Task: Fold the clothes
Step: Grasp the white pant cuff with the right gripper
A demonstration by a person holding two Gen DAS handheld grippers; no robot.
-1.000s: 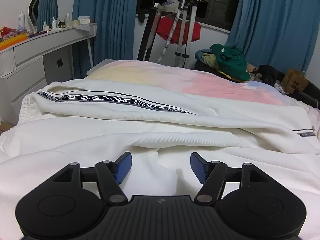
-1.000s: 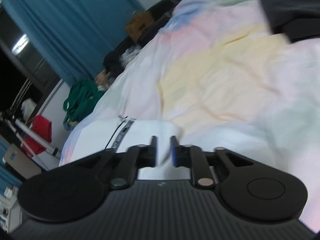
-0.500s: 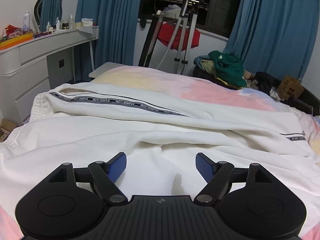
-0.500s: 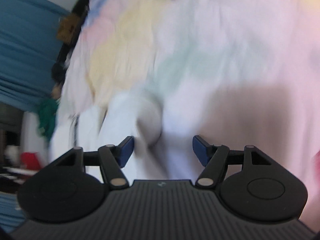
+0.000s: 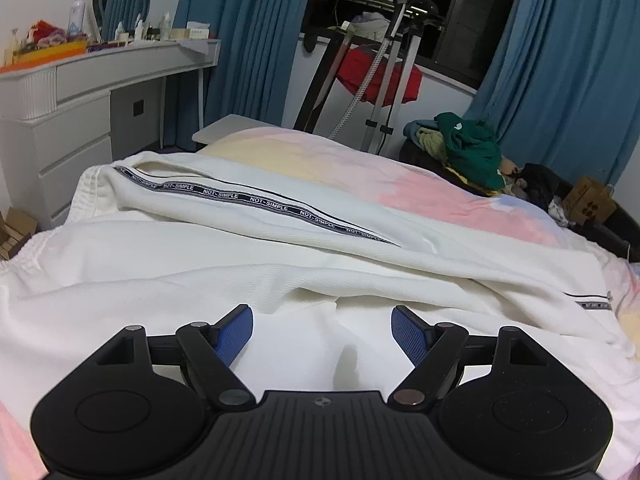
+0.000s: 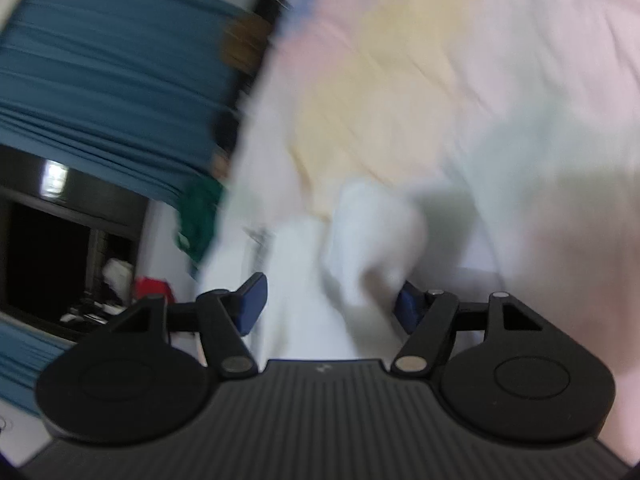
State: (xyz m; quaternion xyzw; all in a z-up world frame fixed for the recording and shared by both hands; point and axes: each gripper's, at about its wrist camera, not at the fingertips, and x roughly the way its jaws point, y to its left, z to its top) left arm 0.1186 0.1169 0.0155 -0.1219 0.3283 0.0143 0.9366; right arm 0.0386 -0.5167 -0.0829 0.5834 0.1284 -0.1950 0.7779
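Left tool [image 5: 322, 330] hangs spread wide over the white pants [image 5: 256, 264], gripping nothing. Right tool [image 6: 330, 300] is released too, blurry white cloth loose between its pads, and those pants lie across the pastel bed [image 5: 460, 204].

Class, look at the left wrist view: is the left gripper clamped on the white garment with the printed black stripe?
No. The left gripper has its blue pads wide apart, with the white garment lying flat on the bed, unpinched.
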